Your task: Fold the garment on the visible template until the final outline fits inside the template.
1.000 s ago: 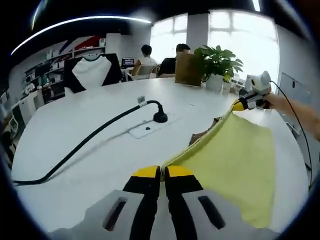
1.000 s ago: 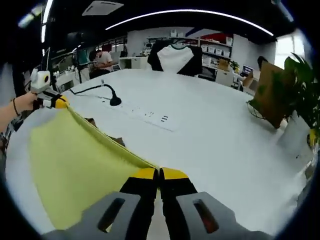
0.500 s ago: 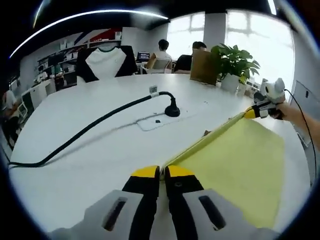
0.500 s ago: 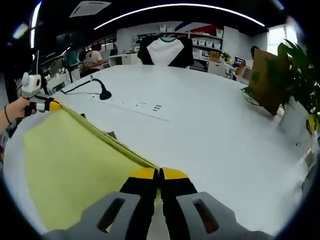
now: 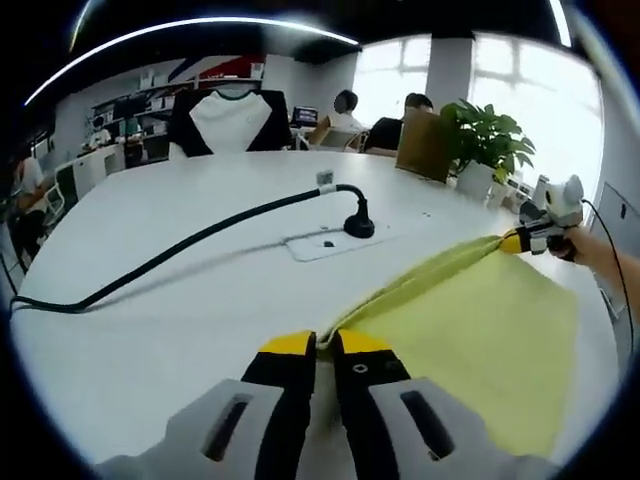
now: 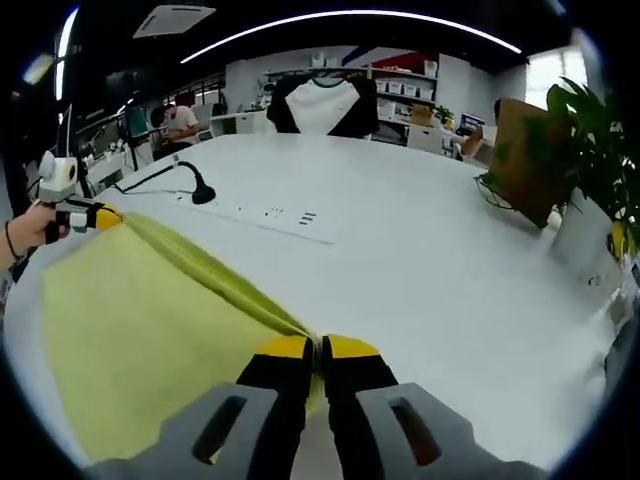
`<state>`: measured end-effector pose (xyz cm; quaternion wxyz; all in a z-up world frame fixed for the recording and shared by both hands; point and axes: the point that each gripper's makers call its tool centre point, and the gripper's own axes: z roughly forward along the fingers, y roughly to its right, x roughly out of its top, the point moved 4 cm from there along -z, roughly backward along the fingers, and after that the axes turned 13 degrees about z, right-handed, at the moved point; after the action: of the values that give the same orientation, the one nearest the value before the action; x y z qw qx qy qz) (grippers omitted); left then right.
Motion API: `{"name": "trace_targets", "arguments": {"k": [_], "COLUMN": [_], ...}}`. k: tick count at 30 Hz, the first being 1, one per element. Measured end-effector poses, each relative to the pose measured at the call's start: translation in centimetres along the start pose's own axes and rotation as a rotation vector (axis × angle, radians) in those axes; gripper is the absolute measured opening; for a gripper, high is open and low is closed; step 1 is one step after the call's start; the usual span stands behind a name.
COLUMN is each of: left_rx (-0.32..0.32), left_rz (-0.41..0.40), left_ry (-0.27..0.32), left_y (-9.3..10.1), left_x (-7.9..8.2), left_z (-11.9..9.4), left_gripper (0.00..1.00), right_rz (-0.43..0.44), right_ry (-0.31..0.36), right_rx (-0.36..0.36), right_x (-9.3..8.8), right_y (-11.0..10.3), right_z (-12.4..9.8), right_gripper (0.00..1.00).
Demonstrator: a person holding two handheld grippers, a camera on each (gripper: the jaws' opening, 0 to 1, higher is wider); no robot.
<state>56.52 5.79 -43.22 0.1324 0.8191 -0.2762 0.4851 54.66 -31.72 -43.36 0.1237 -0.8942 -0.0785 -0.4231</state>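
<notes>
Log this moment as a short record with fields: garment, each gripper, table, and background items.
garment: yellow fabric garment, stretched between both grippers, top edge bunched into a ridge
left gripper: shut on one corner of the garment
right gripper: shut on the other corner
surface: white round table
cable: thick black cable lying across the table to a floor-box plate
background: black-and-white shirt on display, potted green plant, seated people
template: cannot tell

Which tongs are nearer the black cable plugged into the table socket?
Left. The left tongs hold the yellow garment just short of the black cable; the right tongs grip the garment's other end, farther away.
</notes>
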Motion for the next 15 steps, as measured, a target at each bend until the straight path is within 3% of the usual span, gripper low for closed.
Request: {"name": "trace_targets", "arguments": {"k": [1, 3, 7, 9, 14, 15], "left_rx": [0.003, 0.016, 0.059, 0.038, 0.035, 0.032], "left_rz": [0.007, 0.098, 0.053, 0.01, 0.031, -0.008], "left_ry": [0.0, 0.001, -0.008, -0.007, 0.005, 0.03], "left_y": [0.2, 0.2, -0.5, -0.4, -0.3, -0.4], "left_x": [0.0, 0.2, 0.1, -0.1, -0.2, 0.1], "left_z": [0.1, 0.0, 0.0, 0.0, -0.3, -0.4], "left_gripper": [0.07, 0.07, 0.07, 0.06, 0.05, 0.05], "right_rz": [0.0, 0.0, -0.028, -0.03, -0.068, -0.06], "right_ry": [0.004, 0.012, 0.024, 0.031, 0.048, 0.049], "right_rx": [0.0, 0.002, 0.0, -0.006, -0.05, -0.065], "right_x": [0.0, 0.1, 0.1, 0.1, 0.4, 0.4], "right_y": [0.1, 0.3, 0.6, 0.7, 2.1, 2.7], "right_z": [0.0, -0.1, -0.2, -0.3, -0.9, -1.2], "right_gripper": [0.03, 0.04, 0.06, 0.08, 0.09, 0.08]}}
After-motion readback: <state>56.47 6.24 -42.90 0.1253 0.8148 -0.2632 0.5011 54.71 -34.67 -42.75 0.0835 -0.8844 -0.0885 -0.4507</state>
